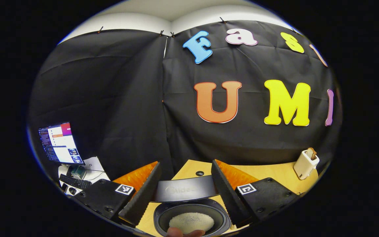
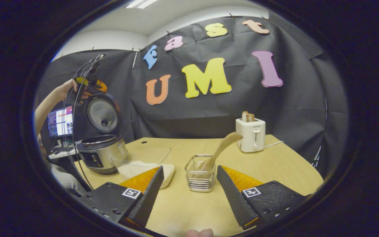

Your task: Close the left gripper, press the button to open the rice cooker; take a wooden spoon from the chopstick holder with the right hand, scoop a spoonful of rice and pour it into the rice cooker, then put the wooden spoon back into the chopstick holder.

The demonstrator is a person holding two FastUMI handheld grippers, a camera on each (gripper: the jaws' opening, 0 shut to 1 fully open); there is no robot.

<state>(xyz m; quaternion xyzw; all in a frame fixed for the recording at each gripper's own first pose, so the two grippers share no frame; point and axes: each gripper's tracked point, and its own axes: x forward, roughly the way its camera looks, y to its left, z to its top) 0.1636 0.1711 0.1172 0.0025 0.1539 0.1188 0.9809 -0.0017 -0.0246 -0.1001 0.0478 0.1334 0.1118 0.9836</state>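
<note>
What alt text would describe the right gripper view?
The open right gripper faces a wire chopstick holder holding a wooden spoon on a wooden table. At left stands an open silver rice cooker beside a clear bowl of rice.

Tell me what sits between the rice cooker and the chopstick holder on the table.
In the right gripper view, a clear bowl of rice lies between the rice cooker and the chopstick holder, which holds the wooden spoon.

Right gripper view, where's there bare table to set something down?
Bare table runs between the wire holder and the toaster, and on to the right edge. The left is crowded: rice cooker and glass rice bowl sit close together.
</note>
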